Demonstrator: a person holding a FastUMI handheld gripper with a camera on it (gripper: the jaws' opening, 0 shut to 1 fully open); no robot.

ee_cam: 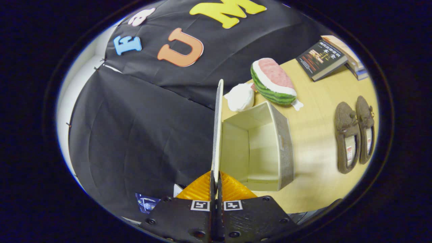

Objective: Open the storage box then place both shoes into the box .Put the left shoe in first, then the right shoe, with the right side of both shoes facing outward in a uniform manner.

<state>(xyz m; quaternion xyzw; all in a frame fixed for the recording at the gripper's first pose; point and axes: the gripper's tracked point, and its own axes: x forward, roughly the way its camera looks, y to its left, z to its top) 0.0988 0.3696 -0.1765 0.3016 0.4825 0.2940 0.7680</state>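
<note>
My gripper (216, 179) is rolled on its side and shut on the thin lid (217, 131) of the storage box (285, 148). The lid stands edge-on, running straight ahead from between my fingers. The grey box with its cream inside stands open and empty just beside the lid, on the wooden table (314, 155). Two brown fuzzy shoes (354, 135) lie side by side on the table beyond the box, apart from it, with their openings facing me.
A plush watermelon slice (271, 81) and a white soft lump (240, 97) sit on the table past the box's far end. Two books (324, 59) lie stacked at the table's far corner. Black booth cloth hangs on the other side of the lid.
</note>
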